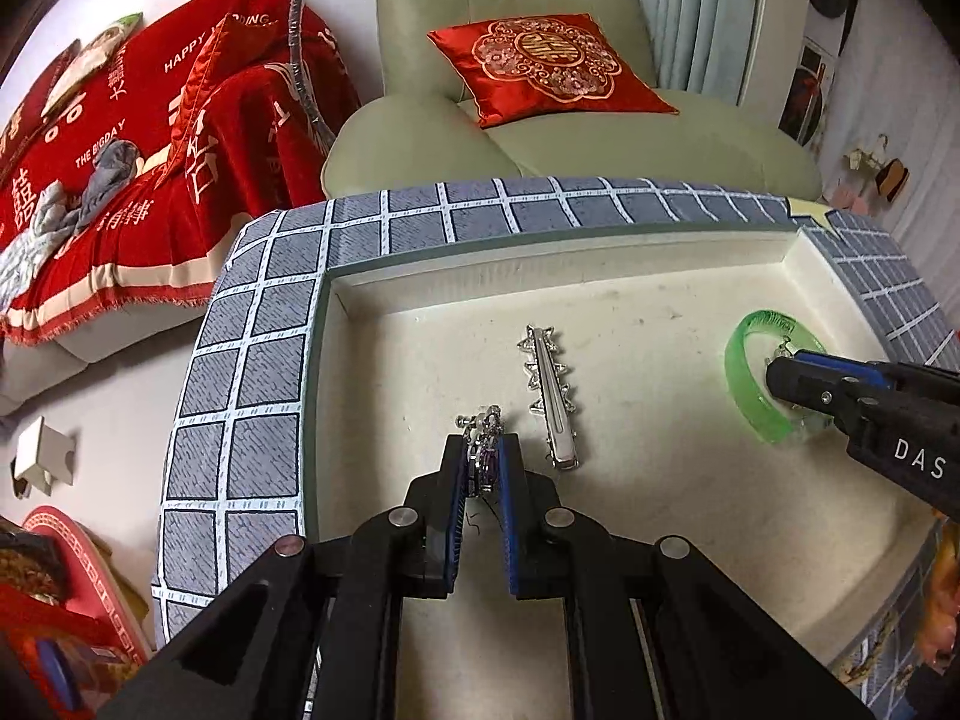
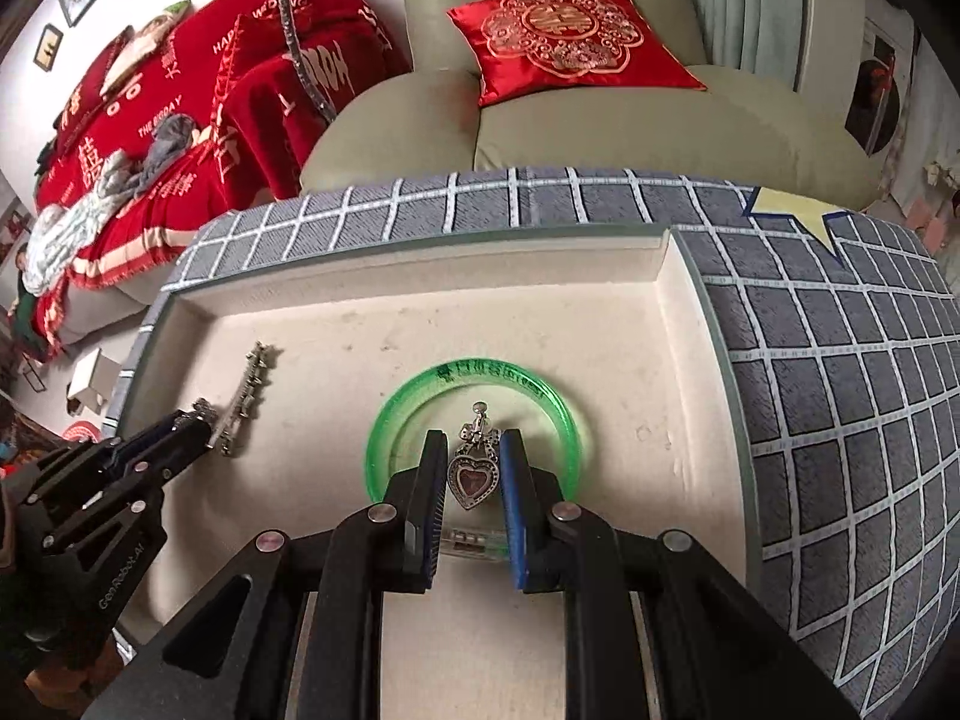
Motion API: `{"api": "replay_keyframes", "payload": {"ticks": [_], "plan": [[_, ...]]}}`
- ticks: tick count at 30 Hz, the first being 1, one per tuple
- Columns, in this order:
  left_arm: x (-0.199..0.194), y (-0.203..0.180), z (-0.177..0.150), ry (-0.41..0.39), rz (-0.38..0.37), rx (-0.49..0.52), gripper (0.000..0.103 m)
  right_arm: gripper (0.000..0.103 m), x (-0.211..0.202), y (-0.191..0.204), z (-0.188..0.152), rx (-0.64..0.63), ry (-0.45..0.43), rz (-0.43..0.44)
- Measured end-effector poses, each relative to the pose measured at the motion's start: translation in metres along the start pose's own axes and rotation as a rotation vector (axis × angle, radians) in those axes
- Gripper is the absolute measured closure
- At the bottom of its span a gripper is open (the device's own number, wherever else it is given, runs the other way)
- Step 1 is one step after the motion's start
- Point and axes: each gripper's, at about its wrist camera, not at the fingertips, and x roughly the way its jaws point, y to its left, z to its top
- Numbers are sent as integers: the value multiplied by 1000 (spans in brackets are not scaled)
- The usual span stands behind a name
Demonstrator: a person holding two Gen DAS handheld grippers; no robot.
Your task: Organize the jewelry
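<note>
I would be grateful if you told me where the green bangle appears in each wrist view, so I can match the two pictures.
Left wrist view: the green bangle lies at the right of the tray, partly behind the right gripper.
Right wrist view: the green bangle sits at the centre, ringing the right gripper and its heart pendant.
Shared landmark: the silver hair clip, left of the bangle in both.
</note>
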Motion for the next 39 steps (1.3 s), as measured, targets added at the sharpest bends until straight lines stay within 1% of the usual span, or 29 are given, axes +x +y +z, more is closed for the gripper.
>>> {"api": "replay_keyframes", "payload": {"ticks": [2,4,5,6,9,10,12,14,19,22,28,35,36,37,38,39], "plan": [[0,-3,0,-1,9,12,77,82,0,-1,0,-2,-2,2],[0,-5,1,-2,13,17,77,69,-1,0,0,-3,1,8],[0,-6,1,-2,12,18,77,55,-2,0,0,-2,1,10],[0,-6,1,-2,12,18,77,51,-4,0,1,-1,-10,8],[-1,-7,1,-2,12,18,77,45,-11,0,1,18,-29,26],[-1,-8,0,-7,15,19,77,44,-16,-1,1,32,-40,36],[-3,-10,-1,-21,23,24,77,39,-29,-5,-1,69,-73,59],[-4,-11,-1,-29,29,26,77,38,-39,-7,-4,92,-95,68],[-8,-14,0,-43,31,26,77,37,-60,-13,-17,114,-124,63],[-13,-17,0,-63,40,34,77,37,-74,-22,-28,150,-138,68],[-24,-18,3,-91,27,29,76,37,-92,-35,-45,190,-158,69],[-28,-22,7,-96,15,32,76,37,-105,-44,-62,227,-159,72],[-29,-22,6,-94,12,28,73,37,-105,-45,-64,228,-155,73],[-29,-22,7,-93,10,24,34,37,-106,-45,-65,228,-152,74],[-31,-20,7,-93,17,11,0,37,-108,-44,-67,227,-151,74],[-35,-18,7,-120,27,-7,0,37,-109,-44,-69,228,-150,75]]}}
